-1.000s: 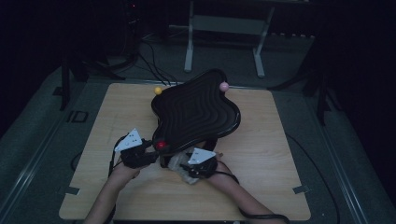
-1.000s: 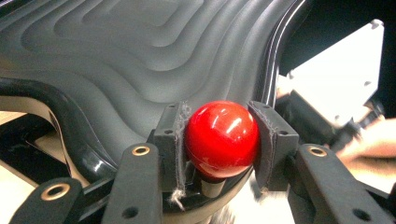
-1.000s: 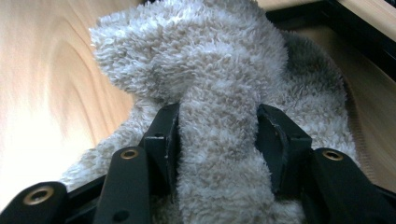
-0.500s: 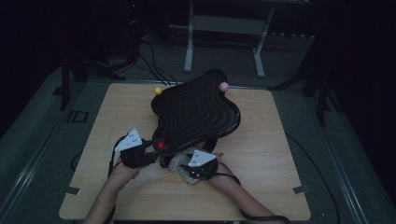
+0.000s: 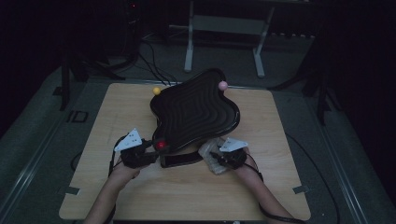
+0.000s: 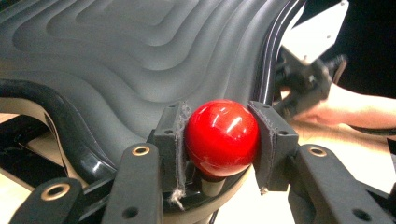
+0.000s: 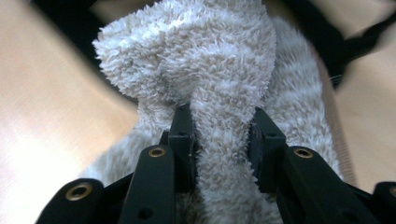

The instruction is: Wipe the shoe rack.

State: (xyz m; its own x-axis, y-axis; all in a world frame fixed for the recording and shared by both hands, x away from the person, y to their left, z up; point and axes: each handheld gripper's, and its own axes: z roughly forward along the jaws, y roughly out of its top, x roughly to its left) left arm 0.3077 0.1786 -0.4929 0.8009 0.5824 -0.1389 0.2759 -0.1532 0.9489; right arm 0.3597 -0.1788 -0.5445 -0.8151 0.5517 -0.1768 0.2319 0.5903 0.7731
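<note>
Red glossy ball knob (image 6: 222, 137) sits clamped in the left hand-held gripper (image 6: 219, 140); the right hand-held gripper (image 7: 219, 140), jaws just closing, pinches a fluffy white towel (image 7: 210, 60).

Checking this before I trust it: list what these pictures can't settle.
- Tray underside and stand: high view, hidden by the tray itself.
- Red ball stem: left gripper view, covered by the ball and pads.
- Cloth lower end: right gripper view, cut off by the bottom edge.
- Dark flat object: high view, too dim to identify.

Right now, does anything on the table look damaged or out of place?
Only small wear: the grey lining of the left gripper pads is frayed, with threads hanging beside the red ball. Nothing else stands out.
</note>
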